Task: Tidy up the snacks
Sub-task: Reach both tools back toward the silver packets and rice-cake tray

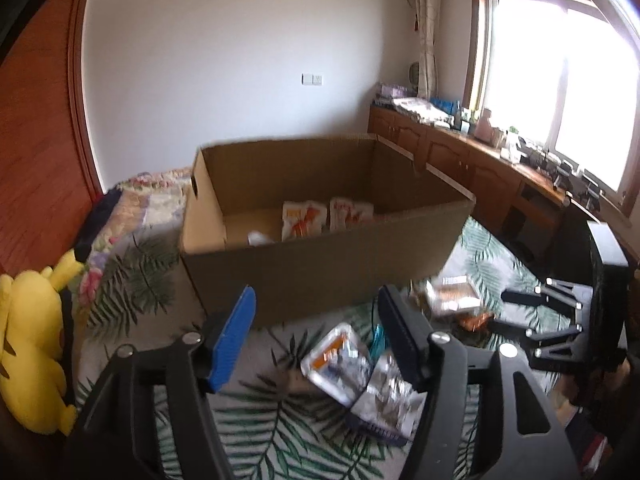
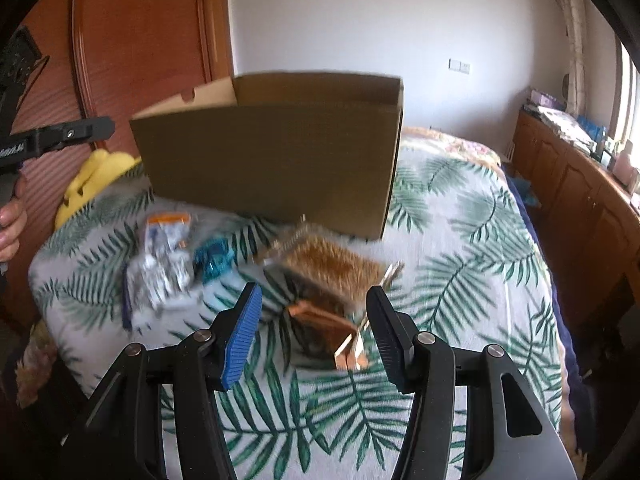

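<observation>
Fingers of left gripper (image 1: 316, 336) and right gripper (image 2: 314, 332) released, empty. Two packs (image 1: 326, 218) already in cardboard box (image 1: 320, 264) beyond fingers. Silver packs (image 1: 360, 380), brown packs (image 2: 328, 292) left on bed (image 2: 460, 280) just ahead of fingertips.

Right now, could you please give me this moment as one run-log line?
left gripper: jaws open, empty | right gripper: jaws open, empty | box: two packs inside | silver packs, brown packs: on bed

No legible text anywhere. Orange print on 2 white packs (image 1: 325, 217) in the cardboard box (image 1: 320, 272) and silver packets (image 1: 340, 358) on the bed: too blurred to read.
</observation>
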The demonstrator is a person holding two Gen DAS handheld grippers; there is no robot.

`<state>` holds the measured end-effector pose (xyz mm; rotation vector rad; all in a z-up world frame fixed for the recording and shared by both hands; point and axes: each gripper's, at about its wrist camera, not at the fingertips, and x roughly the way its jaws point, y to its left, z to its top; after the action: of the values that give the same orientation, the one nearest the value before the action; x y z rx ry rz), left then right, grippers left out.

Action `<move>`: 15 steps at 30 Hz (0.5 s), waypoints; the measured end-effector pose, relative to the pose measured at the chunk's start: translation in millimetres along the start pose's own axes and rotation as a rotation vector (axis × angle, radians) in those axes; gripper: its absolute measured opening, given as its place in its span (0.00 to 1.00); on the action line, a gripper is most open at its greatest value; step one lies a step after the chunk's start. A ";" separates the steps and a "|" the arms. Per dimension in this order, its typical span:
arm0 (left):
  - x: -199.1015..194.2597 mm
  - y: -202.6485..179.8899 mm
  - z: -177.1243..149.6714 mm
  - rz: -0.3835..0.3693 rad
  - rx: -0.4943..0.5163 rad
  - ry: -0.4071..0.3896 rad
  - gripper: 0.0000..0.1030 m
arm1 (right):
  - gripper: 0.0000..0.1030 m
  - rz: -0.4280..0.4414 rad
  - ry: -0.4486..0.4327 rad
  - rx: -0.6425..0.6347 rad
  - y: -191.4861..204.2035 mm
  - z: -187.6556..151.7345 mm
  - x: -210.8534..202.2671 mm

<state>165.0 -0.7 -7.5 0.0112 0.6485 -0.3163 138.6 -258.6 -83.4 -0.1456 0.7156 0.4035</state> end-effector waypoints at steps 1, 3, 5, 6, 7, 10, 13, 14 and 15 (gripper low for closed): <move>2.9 -0.3 -6.1 -0.003 -0.002 0.010 0.64 | 0.54 0.000 0.012 -0.001 -1.1 -2.9 2.7; 10.1 -0.9 -21.1 -0.010 -0.005 0.039 0.64 | 0.54 0.002 0.040 0.007 -4.7 -8.8 9.4; 18.4 -2.1 -35.9 -0.014 -0.008 0.068 0.64 | 0.54 0.003 0.061 0.015 -8.7 -13.1 14.5; 21.6 -2.5 -42.2 -0.017 -0.010 0.078 0.64 | 0.54 0.001 0.068 0.018 -10.5 -14.6 16.6; 24.4 -3.2 -49.1 -0.021 -0.013 0.089 0.64 | 0.54 0.002 0.076 0.023 -12.4 -15.6 18.5; 32.0 -4.2 -64.4 -0.028 -0.015 0.110 0.64 | 0.54 0.020 0.096 0.040 -17.1 -16.5 22.3; 38.7 -4.7 -72.0 -0.022 0.000 0.122 0.64 | 0.54 0.021 0.109 0.029 -17.3 -14.5 24.8; 40.8 -4.6 -73.9 -0.019 0.001 0.126 0.64 | 0.54 0.015 0.119 0.019 -17.1 -13.8 26.9; 42.4 -4.5 -75.4 -0.020 -0.002 0.129 0.64 | 0.54 0.012 0.128 0.013 -17.5 -13.2 29.1</move>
<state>150.8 -8.9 -92.6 0.0237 0.7771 -0.3362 157.6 -269.1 -112.7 -0.1562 0.8450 0.4036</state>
